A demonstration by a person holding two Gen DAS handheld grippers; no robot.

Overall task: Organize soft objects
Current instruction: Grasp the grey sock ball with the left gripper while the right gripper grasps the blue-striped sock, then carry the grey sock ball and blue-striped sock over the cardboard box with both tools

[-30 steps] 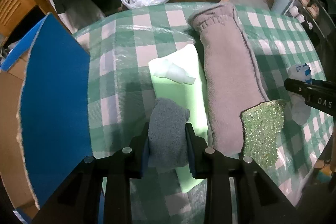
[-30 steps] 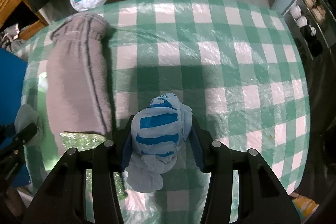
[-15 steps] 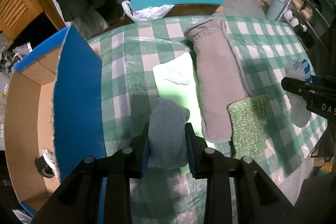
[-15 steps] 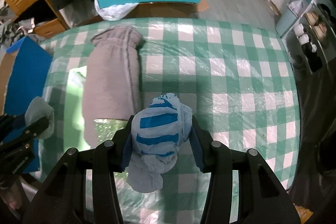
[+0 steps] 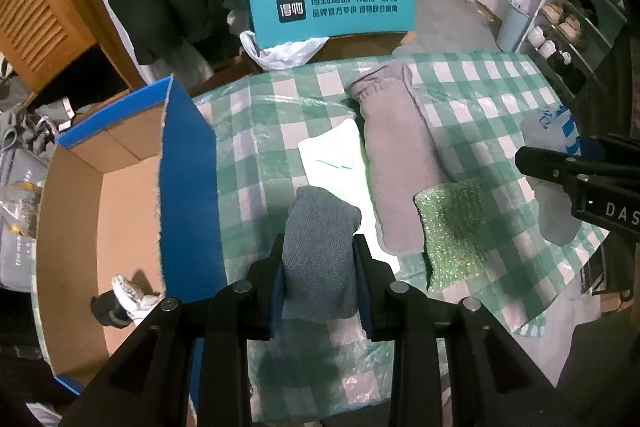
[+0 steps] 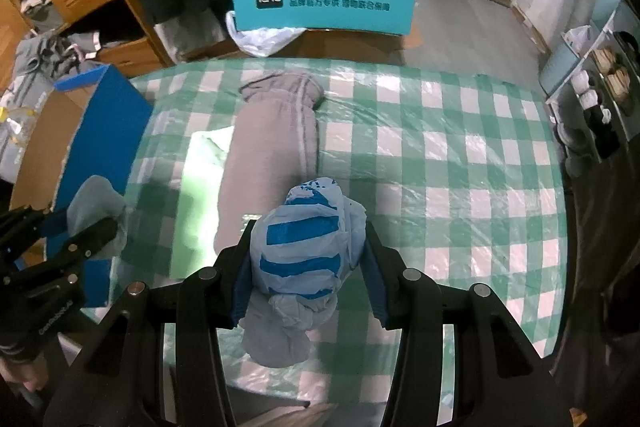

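Step in hand: two soft items are judged to be on their way to the cardboard box (image 5: pixel 100 211), which stands open just off the left edge of the table (image 5: pixel 496 99).
Left gripper (image 5: pixel 319 259): clenched on a rolled grey cloth (image 5: pixel 320 251), which is pinched at mid-length and held clear above the checked cover.
Right gripper (image 6: pixel 307 259): clamped on a blue-and-white plastic bag bundle (image 6: pixel 306 247), whose loose tail hangs below the jaws.
Pose, left: the fingers are pointed forward over the near table edge, with the blue flap (image 5: pixel 188 187) of the box just to the left.
Pose, right: the tool is held over the near middle of the table, well apart from the box; in the left view it is seen at the far right.
How to do it well: the cloth is best carried over the upright flap, not against it, and let go only once it is inside the walls.
Bag bundle: a firm squeeze is advised, since crumpled plastic is judged likely to spring and slip.
Order: one drop at a time is suggested, so that the two tools are not crowded at the opening.
Left on the table: a long grey rolled garment (image 5: pixel 396 155), a pale green pad (image 5: pixel 336 155) beside it, and a glittery green sponge cloth (image 5: pixel 456 223).
In the box: a small dark and white item (image 5: pixel 120 301), too unclear to be named.
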